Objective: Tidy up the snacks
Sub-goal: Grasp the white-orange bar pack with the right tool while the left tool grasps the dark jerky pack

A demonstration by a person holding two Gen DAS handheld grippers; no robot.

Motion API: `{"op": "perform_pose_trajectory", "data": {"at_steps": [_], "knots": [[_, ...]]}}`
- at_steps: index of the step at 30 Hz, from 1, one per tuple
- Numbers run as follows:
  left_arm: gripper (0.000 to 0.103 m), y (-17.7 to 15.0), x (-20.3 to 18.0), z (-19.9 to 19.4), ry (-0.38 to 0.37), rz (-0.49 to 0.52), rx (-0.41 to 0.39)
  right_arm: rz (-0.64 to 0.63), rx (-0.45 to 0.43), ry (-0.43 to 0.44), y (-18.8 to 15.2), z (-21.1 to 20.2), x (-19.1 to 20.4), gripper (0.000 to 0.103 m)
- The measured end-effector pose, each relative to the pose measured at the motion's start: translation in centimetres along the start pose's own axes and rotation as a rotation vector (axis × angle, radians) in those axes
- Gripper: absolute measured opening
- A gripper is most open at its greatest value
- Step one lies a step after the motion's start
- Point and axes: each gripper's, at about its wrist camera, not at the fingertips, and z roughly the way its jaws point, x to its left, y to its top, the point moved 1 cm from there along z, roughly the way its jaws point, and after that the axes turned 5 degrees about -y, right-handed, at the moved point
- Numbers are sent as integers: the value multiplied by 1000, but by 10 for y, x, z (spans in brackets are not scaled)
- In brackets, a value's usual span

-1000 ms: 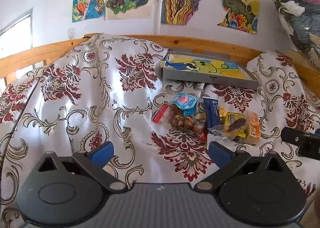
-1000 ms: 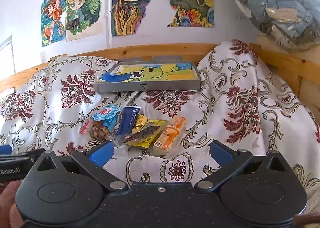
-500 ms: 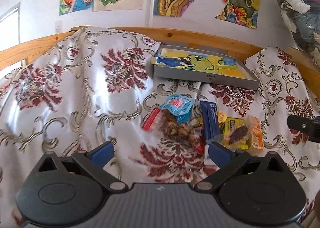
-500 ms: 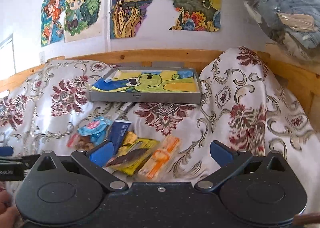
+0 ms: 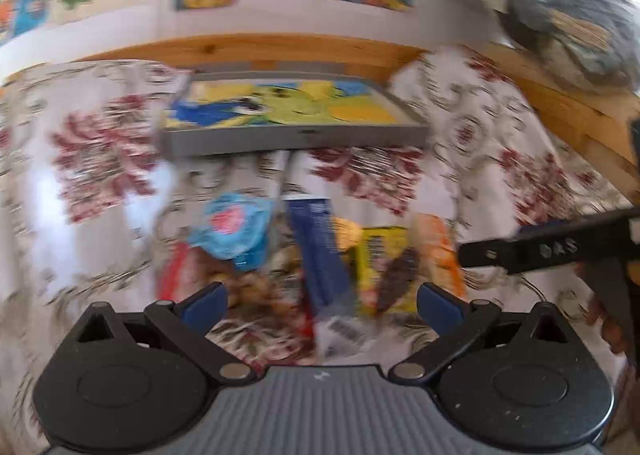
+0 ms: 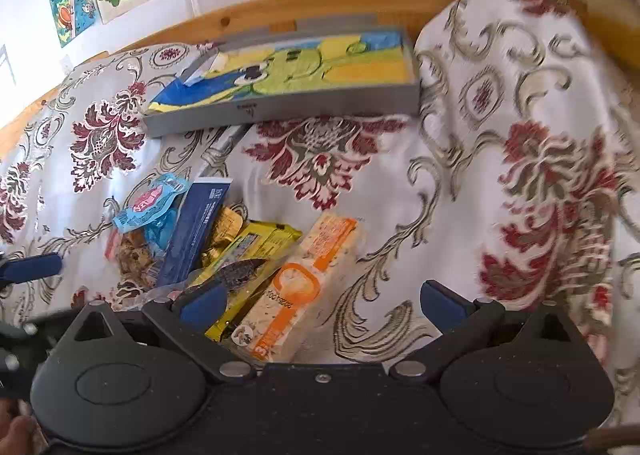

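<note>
1. The left gripper [image 5: 320, 301] has its jaws spread wide and holds nothing; it hangs over the snack pile, the view blurred.
2. The right gripper [image 6: 318, 301] is likewise spread apart and empty, above the orange-and-white packet [image 6: 298, 291].
3. The snacks lie heaped on the floral cloth [image 6: 500, 191]: a dark blue packet [image 6: 196, 231], a light blue packet [image 6: 154, 205] at its 9 o'clock, and a yellow packet [image 6: 264, 239] touching the orange-and-white one.
4. The grey tray [image 6: 288, 105], at 12 o'clock from the pile, holds no snacks.
</note>
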Motion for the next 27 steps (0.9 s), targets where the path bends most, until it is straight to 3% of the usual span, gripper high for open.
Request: {"op": "perform_pose_trajectory", "data": {"at_steps": [6,12,16,23,27], "knots": [[102,6,-13,32,-127,172,88,-21,61,44,1,20,8,102],[99,8,-21,57,-195,284,177,-56,96,25,1,35,13,98],[86,6,-16,71,-222,263,251,-68,128,7,-1,39,12,93],[62,6,-15,69,-180,193,289,-119,117,-47,-2,35,15,85],[56,6,-19,67,-173,150,298,-129,105,-71,-3,29,15,79]]}}
